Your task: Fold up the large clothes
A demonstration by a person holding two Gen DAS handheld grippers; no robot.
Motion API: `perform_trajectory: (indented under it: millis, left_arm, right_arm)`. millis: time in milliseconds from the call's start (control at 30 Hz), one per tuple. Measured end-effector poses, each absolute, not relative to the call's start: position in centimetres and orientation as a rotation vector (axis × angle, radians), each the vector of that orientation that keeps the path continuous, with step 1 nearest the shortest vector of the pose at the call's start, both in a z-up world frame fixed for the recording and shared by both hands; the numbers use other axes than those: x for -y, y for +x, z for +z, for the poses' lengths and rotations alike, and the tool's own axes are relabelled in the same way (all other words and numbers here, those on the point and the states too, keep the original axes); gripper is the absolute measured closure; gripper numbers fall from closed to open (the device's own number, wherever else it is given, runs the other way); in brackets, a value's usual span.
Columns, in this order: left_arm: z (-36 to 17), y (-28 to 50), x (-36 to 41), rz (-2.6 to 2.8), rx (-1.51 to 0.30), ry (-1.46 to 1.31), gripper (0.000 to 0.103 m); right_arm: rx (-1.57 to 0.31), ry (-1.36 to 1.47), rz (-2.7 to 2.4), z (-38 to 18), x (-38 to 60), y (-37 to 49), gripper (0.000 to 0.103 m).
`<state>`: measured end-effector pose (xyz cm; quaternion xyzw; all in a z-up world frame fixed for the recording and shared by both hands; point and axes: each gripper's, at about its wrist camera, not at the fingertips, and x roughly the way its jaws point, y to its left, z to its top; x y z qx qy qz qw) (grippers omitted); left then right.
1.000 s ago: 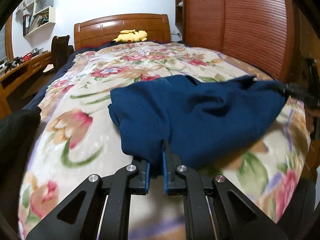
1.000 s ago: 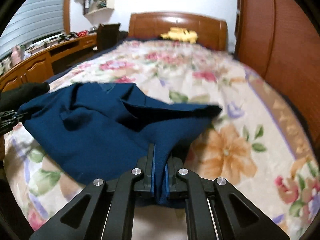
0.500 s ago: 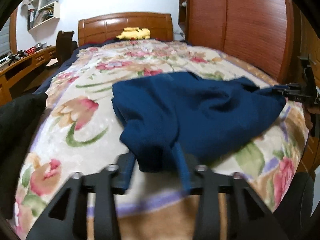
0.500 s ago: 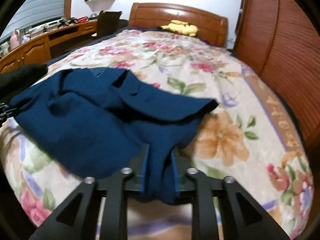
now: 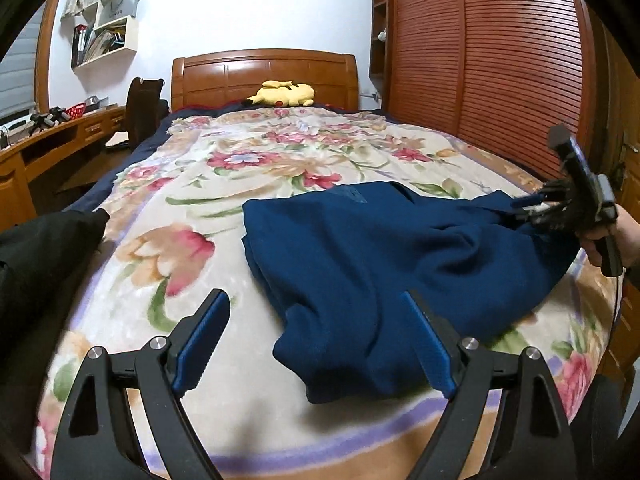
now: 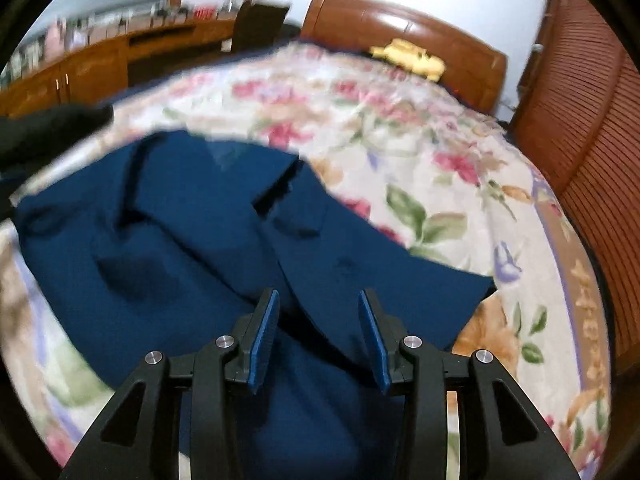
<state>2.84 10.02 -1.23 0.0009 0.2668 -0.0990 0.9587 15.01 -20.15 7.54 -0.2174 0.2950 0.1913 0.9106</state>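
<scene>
Left wrist view: your left claw [image 5: 316,340] is opening wide, its pads clear of the navy garment [image 5: 400,256] lying rumpled on the bed [image 5: 192,200]. Your right claw [image 6: 316,340] is opening too, gripping nothing. The cloth looks soft and limp, so pinch hems or corners.

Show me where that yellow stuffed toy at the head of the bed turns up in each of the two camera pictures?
Left wrist view: the yellow stuffed toy lies upper centre, against the wooden headboard.
Right wrist view: the same toy is a blurred yellow patch, upper right of centre, again before the headboard.
Shared landmark: the dark blue garment spread on the floral blanket fills the foreground in both views.
</scene>
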Motion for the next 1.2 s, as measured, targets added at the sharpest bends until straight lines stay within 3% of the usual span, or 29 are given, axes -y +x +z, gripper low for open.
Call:
perform_trajectory:
  millis: [167, 200, 233, 267, 633, 667, 700, 733, 800, 900, 1200]
  left_arm:
    - [-1.5, 3.1, -9.8, -0.215, -0.552, 0.010, 0.016]
    - [-1.5, 3.2, -9.7, -0.216, -0.553, 0.014, 0.016]
    - [-1.5, 3.3, -9.6, -0.217, -0.553, 0.017, 0.016]
    - [-1.5, 3.4, -9.6, -0.218, -0.553, 0.018, 0.016]
    - [-1.8, 4.3, -9.5, -0.193, -0.560, 0.020, 0.016]
    - [-1.8, 4.2, -9.5, -0.185, -0.560, 0.023, 0.016]
    - [-1.8, 4.2, -9.5, -0.183, -0.560, 0.025, 0.016]
    - [-1.8, 4.2, -9.6, -0.180, -0.561, 0.024, 0.016]
    - [-1.8, 4.0, -9.7, -0.178, -0.559, 0.020, 0.016]
    - [-1.7, 3.8, -9.7, -0.177, -0.556, 0.021, 0.016]
    - [-1.7, 3.7, -9.7, -0.172, -0.557, 0.019, 0.016]
  right_arm:
    - [-0.715, -0.575, 0.306, 5.7, 20.8, 17.7, 0.060]
    - [-0.720, -0.587, 0.288, 5.8, 21.1, 18.4, 0.069]
    - [-0.724, -0.592, 0.284, 6.0, 21.2, 19.1, 0.091]
    - [-0.723, -0.591, 0.283, 6.4, 21.1, 19.8, 0.097]
    - [-0.469, -0.552, 0.179, 11.1, 12.4, 27.4, 0.100]
    - [-0.465, -0.554, 0.176, 10.9, 11.7, 27.6, 0.095]
    - [-0.464, -0.552, 0.167, 10.8, 11.0, 27.8, 0.078]
    - [-0.469, -0.536, 0.169, 10.6, 10.5, 27.9, 0.050]
    - [-0.474, -0.508, 0.212, 10.3, 10.1, 27.4, 0.027]
    - [-0.458, -0.530, 0.219, 9.3, 10.0, 26.2, 0.026]
    - [-0.647, -0.423, 0.474, 5.6, 11.0, 22.4, 0.027]
